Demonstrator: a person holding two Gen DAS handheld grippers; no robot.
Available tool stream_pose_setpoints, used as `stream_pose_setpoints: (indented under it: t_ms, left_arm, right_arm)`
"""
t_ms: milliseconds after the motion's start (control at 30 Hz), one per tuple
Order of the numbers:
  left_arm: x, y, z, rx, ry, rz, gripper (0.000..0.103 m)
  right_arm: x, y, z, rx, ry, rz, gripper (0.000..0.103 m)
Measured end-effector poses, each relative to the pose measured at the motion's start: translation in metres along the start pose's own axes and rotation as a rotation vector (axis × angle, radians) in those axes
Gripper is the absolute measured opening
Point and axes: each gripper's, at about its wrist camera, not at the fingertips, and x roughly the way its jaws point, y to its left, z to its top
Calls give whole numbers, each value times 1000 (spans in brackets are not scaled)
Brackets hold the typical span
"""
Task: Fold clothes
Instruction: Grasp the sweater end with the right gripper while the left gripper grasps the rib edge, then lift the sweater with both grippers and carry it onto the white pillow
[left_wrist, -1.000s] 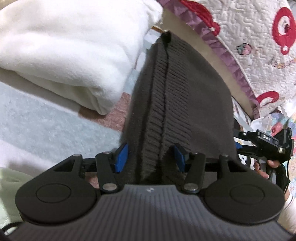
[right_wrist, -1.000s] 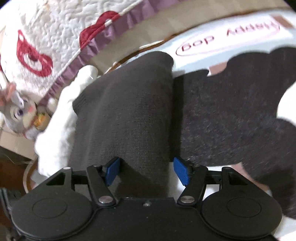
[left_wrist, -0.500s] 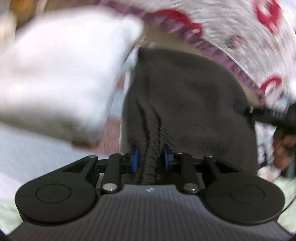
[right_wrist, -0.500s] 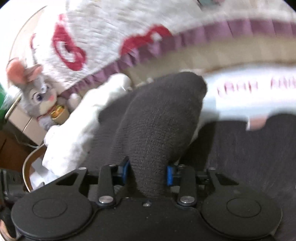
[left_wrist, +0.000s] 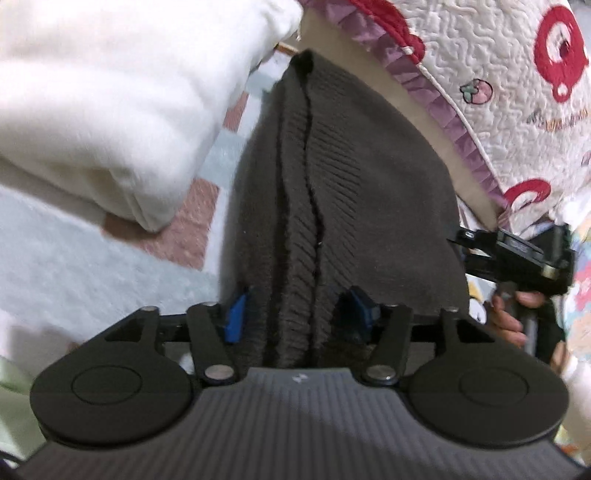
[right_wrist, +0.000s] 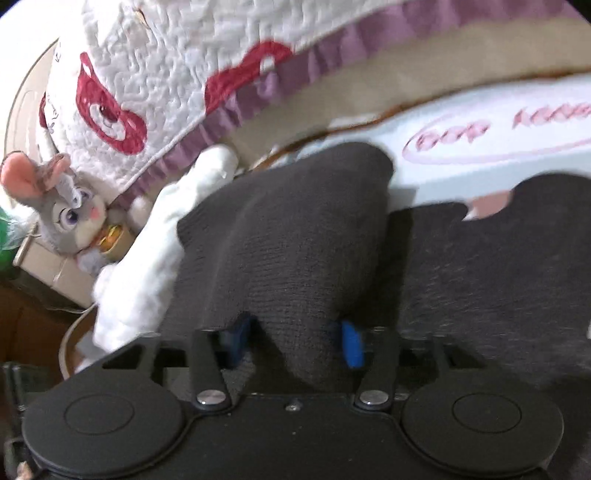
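Jaws on both grippers are opening: the left gripper (left_wrist: 295, 314) straddles the ribbed hem of the dark sweater (left_wrist: 340, 184), the right gripper (right_wrist: 291, 339) its plain folded edge, pads clear of the knit. It lies in a folded stack on the mat, beside white clothes (left_wrist: 110, 110); folding looks nearly finished, perhaps only tidying left.
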Motion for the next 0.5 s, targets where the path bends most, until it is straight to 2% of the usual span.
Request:
stream_pose_setpoints:
  t_ms: [100, 133, 167, 200, 233, 267, 433, 500]
  left_arm:
    - [7, -8, 0, 41, -15, 31, 66]
    - [9, -13, 0, 68, -21, 52, 60]
    - [10, -23, 3, 132, -29, 105, 47]
    - [10, -34, 1, 209, -53, 141, 40]
    - [9, -45, -1, 281, -77, 174, 32]
    - [6, -53, -2, 315, -102, 182, 29]
    - [-22, -82, -1, 422, -226, 187, 27]
    - [-39, -87, 1, 429, -268, 179, 27]
  right_arm:
    - [28, -11, 15, 43, 40, 16, 75]
    - [32, -7, 17, 39, 36, 12, 75]
    - [35, -1, 17, 12, 28, 4, 67]
    - [32, 11, 14, -75, 8, -16, 55]
    - [28, 22, 10, -159, -12, -34, 52]
    - [22, 32, 5, -222, -31, -42, 48]
    - [-22, 90, -12, -434, -147, -37, 45]
    - [-40, 114, -14, -500, -196, -28, 45]
